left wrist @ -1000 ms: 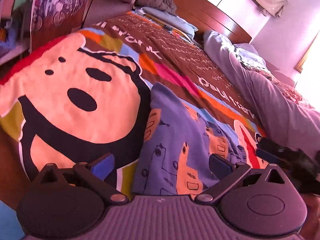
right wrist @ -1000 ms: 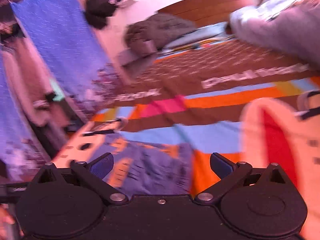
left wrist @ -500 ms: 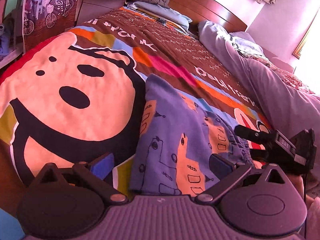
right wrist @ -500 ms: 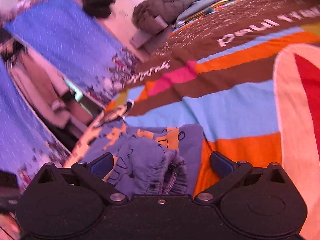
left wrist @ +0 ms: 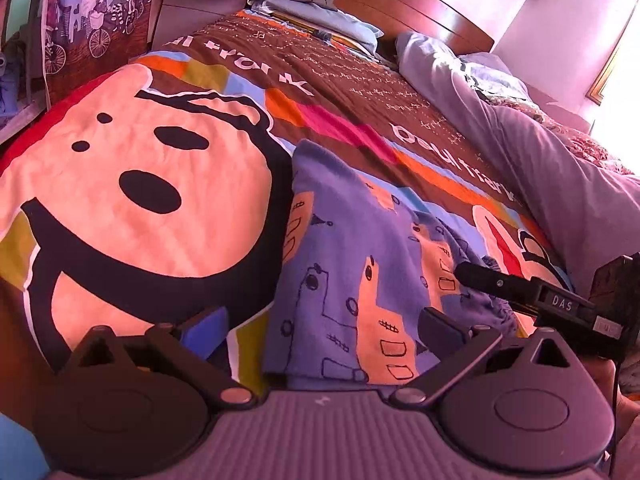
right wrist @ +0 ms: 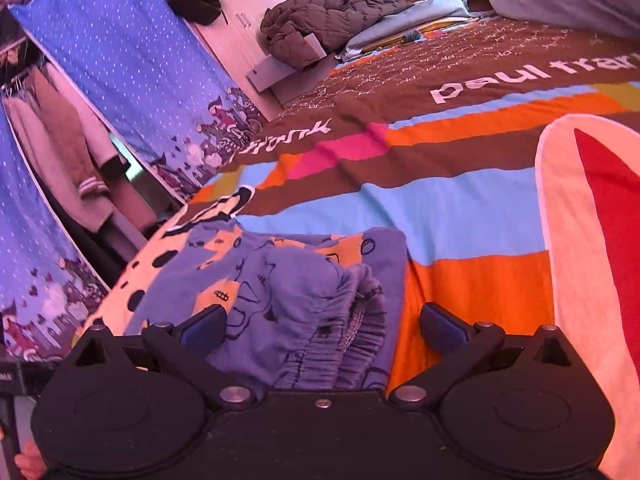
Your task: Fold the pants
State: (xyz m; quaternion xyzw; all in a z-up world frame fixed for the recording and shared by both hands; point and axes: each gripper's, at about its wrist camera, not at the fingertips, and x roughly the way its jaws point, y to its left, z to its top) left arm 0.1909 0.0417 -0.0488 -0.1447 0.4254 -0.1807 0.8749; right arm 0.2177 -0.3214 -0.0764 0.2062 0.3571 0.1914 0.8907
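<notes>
Blue printed pants (left wrist: 360, 264) lay on the bedspread (left wrist: 152, 184). The left gripper (left wrist: 320, 322) and right gripper (right wrist: 320, 326) both stood wide open, gripping nothing. The bunched waistband (right wrist: 344, 320) risked a single-layer pinch, skewing the fold.

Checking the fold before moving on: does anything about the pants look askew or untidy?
Yes. The pants lie mostly flat on the bedspread, but the elastic waistband is bunched and gaping, not flat, right between the right gripper's open jaws.
</notes>
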